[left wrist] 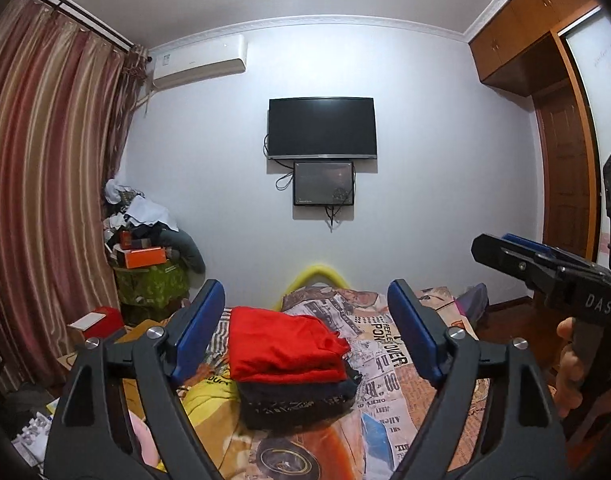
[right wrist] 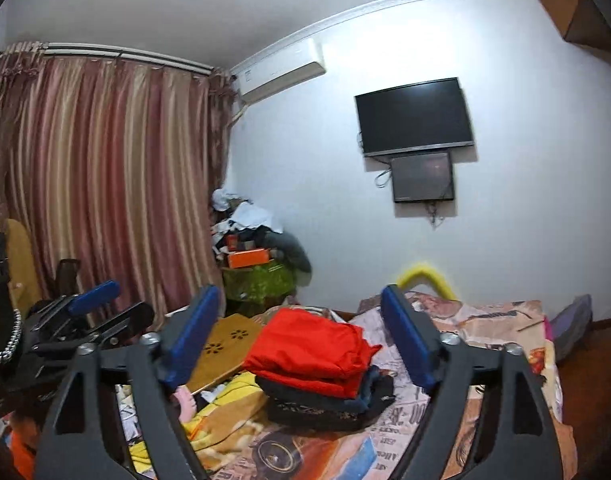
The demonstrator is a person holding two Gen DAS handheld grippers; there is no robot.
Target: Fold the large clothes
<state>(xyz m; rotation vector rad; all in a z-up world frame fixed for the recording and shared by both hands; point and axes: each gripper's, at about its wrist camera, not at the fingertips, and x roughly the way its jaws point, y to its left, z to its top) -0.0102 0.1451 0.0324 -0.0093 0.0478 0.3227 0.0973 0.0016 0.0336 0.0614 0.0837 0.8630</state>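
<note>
Both claws empty, jaws spread wide, nothing between the blue pads. Left gripper [left wrist: 305, 332] is level and aimed over the bed; its pads frame the folded stack in the left wrist view without touching it. Right gripper [right wrist: 301, 336] is the same: level, pads apart, no cloth on them. From the left camera my right gripper shows at the right edge, to the right of the stack and above the bed, with my right hand [left wrist: 571, 372] on its handle. From the right camera the left gripper sits at the left edge, left of the stack.

Landmark is the stack. Red garment [left wrist: 285, 346] is folded and lies on top. Under it, dark folded clothes [left wrist: 297, 400], at least two layers; can't tell the exact count. Stack rests on the printed bedspread [left wrist: 389, 360], clear of both claws.

Left of the stack: yellow cloth [left wrist: 209, 392] touching its lower left side, and a tan board with flower cutouts [right wrist: 221, 340] just beyond. Behind the stack: yellow padded footboard [left wrist: 317, 274] at the far edge of the bed. Further back left: cluttered pile with an orange box [left wrist: 145, 258] on a green-covered stand, next to the striped curtains [left wrist: 45, 160]. On the wall behind and above the stack: dark TV [left wrist: 320, 128], smaller screen [left wrist: 323, 183] under it, air conditioner [left wrist: 199, 62] up left.
</note>
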